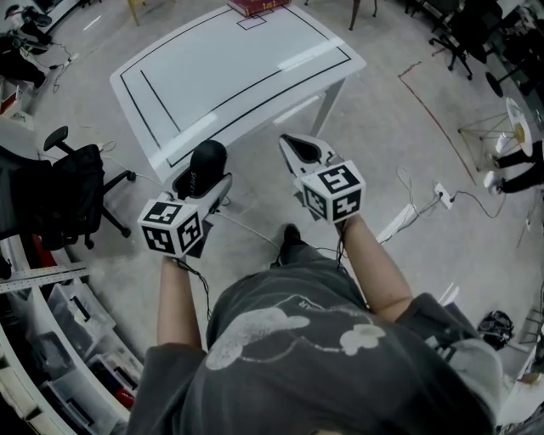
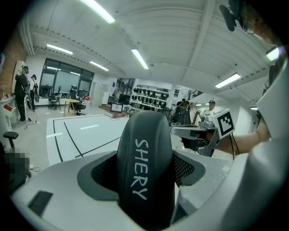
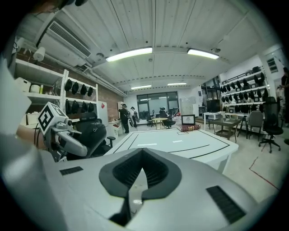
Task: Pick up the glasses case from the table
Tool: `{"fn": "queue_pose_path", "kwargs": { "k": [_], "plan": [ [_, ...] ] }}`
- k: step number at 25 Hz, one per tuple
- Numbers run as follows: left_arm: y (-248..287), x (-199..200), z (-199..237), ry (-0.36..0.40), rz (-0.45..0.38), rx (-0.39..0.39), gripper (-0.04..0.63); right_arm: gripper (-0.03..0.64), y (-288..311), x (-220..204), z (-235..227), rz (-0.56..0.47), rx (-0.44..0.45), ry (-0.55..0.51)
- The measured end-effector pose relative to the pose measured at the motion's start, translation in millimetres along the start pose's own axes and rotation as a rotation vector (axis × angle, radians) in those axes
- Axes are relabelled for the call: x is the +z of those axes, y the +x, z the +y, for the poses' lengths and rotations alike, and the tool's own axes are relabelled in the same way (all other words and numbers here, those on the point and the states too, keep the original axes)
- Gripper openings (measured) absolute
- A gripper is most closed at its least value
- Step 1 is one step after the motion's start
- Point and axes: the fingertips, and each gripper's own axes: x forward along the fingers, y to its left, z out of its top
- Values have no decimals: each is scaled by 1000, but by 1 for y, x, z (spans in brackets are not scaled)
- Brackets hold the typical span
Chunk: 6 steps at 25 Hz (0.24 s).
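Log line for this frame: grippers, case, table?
left hand-held gripper: shut on case | right hand-held gripper: shut, empty | case: in air, by near edge of table

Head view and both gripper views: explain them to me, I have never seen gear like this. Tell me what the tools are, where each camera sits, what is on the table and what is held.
A person holds a hand tool in each hand. Each tool ends in two-jaw tongs and carries a cube with square markers. The head view looks down from the person's head onto both arms. Each gripper view looks along one tool's own jaws. The left tongs are closed on a black glasses case printed SHERY, held in the air off the white table. The right tongs are shut with nothing in them. A reddish book lies at the table's far edge, and black lines mark the tabletop.
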Motion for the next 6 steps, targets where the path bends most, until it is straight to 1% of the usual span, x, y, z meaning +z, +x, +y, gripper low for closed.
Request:
{"fn": "queue_pose_path", "kwargs": {
  "k": [6],
  "plan": [
    [-50, -29, -7, -11, -4, -28, 337, -2, -19, -9, 52, -1, -13, -12]
  ]
}}
